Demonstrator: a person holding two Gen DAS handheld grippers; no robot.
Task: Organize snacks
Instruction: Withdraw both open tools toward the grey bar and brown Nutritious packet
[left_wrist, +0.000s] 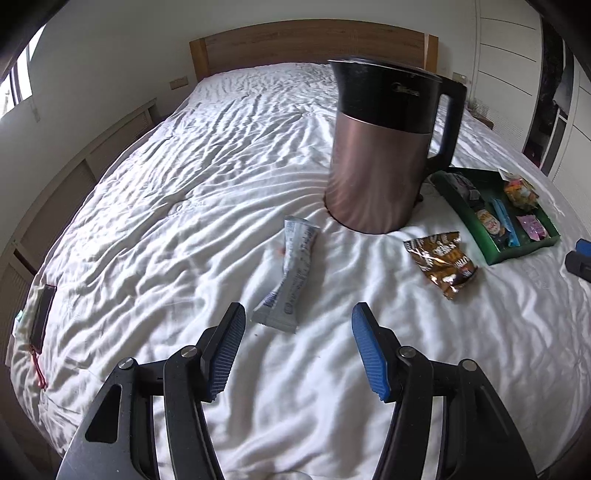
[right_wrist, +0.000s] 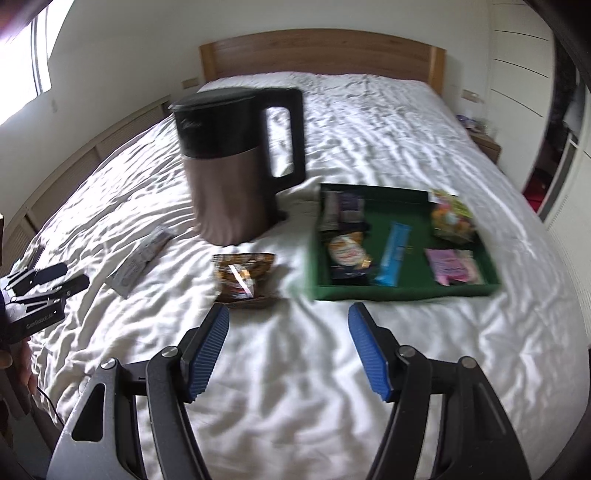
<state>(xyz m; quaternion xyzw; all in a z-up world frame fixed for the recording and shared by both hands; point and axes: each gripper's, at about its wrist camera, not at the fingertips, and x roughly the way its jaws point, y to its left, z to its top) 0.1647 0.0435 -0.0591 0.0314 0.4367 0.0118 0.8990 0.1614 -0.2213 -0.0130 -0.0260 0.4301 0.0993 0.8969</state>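
My left gripper (left_wrist: 298, 314) released above bed (left_wrist: 184, 177), grey packet (left_wrist: 291, 273) at frame centre. My right gripper (right_wrist: 288, 317) released; brown packet (right_wrist: 243, 278) centre-left, green tray (right_wrist: 406, 290) centre-right, kettle (right_wrist: 236, 166) upper left.

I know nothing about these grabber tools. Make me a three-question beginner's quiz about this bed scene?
1. True or false: the left gripper is holding a snack.
2. Which two snacks lie on the sheet outside the green tray?
   A. grey packet and brown packet
   B. blue bar and pink packet
3. Fill in: the tall thing standing beside the tray is a ____.

Key
1. False; its jaws are open and empty.
2. A: the grey packet and the brown packet.
3. Kettle.
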